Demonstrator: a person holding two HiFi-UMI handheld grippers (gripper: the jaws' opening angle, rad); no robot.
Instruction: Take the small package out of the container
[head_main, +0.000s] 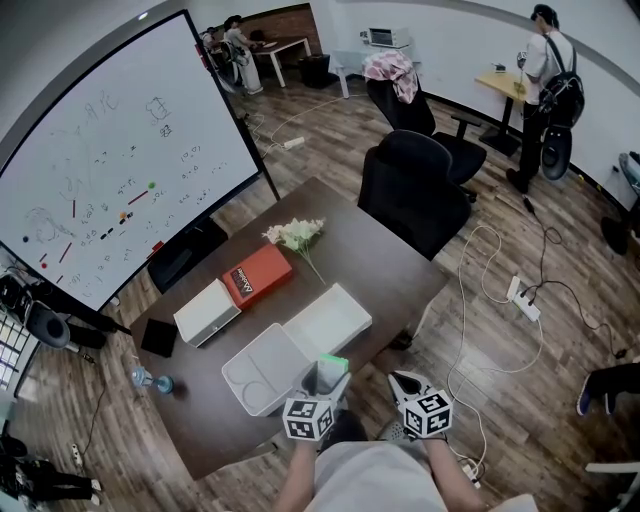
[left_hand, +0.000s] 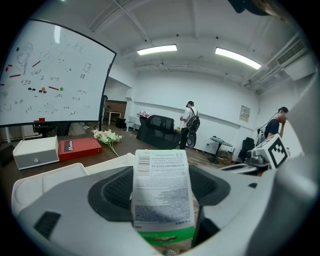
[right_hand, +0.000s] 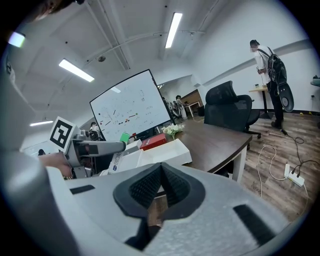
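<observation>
Jaws on my left gripper (head_main: 324, 378) were clamped on the small package (left_hand: 161, 192), white with a green end, pinched flat between the pads. The right gripper (right_hand: 159, 192) had its jaws squeezed together on nothing and hung beside the left one, near the front edge of the table (head_main: 390, 260). From the head view the package was held up at the near corner of the open white container (head_main: 262, 352), and I couldn't tell for sure whether it had cleared the rim. So I'd call the grab done and the lift mostly there. What was left, by my reckoning, was carrying it away from the container and setting it down on bare tabletop somewhere.
</observation>
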